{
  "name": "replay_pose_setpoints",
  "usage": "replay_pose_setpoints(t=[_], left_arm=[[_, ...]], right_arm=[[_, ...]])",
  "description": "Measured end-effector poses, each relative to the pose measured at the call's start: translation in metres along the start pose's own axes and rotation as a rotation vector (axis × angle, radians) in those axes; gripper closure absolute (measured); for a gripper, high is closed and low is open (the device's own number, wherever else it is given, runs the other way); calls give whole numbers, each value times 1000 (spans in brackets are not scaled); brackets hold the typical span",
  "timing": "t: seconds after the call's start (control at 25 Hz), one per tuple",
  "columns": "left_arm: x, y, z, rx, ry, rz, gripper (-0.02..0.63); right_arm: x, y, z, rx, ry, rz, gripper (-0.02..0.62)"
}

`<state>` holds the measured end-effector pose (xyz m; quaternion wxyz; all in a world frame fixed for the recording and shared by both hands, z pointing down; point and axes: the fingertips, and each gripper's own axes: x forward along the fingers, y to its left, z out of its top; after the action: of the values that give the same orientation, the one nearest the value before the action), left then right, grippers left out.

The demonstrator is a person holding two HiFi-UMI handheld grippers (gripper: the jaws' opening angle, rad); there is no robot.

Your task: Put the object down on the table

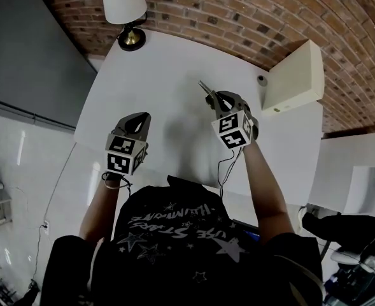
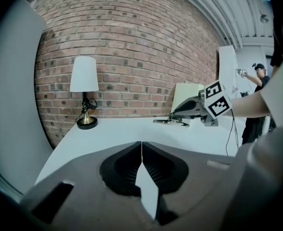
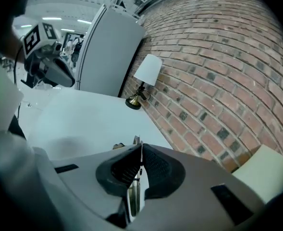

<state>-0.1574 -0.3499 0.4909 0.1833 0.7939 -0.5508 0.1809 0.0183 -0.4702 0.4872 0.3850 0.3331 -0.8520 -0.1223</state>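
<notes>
1. A slim metal tool (image 1: 205, 88) is clamped between the jaws of the right gripper (image 1: 214, 98). Its thin end is seen sticking out past the jaw tips, towards the brick wall (image 1: 251, 11).
2. In the right gripper view, the tool (image 3: 136, 177) is pinched edge-on between the two ribbed pads, which are pressed tight on it, and a short tip shows beyond them.
3. From the left gripper view, the tool (image 2: 170, 122) is held roughly level and low over the white table (image 2: 112, 131). Whether it touches the top cannot be told.
4. The left gripper (image 1: 140, 121) is held over the table's near edge, well apart from the tool. Its jaws (image 2: 141, 146) are closed tip to tip with nothing gripped.
5. Further out, a white-shaded lamp (image 1: 125, 8) is stood at the table's far corner by the wall, and a cream box (image 1: 295, 78) is found to the right of the right gripper.
</notes>
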Motion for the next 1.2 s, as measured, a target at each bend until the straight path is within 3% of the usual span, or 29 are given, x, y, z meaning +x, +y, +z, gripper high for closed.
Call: replay_pose_setpoints(t=[0.24,0.76,1.2], left_arm=[[29,9,10,-34,17,49,585],[71,27,23,-67,59,101,586],[78,30,8,-89,103,112,586]], right_arm=[[43,-21,-9,-192,-14,28,584],[114,-39,-22,-486,-69,31,584],[137,-27,-36,-609,-114,28,584]])
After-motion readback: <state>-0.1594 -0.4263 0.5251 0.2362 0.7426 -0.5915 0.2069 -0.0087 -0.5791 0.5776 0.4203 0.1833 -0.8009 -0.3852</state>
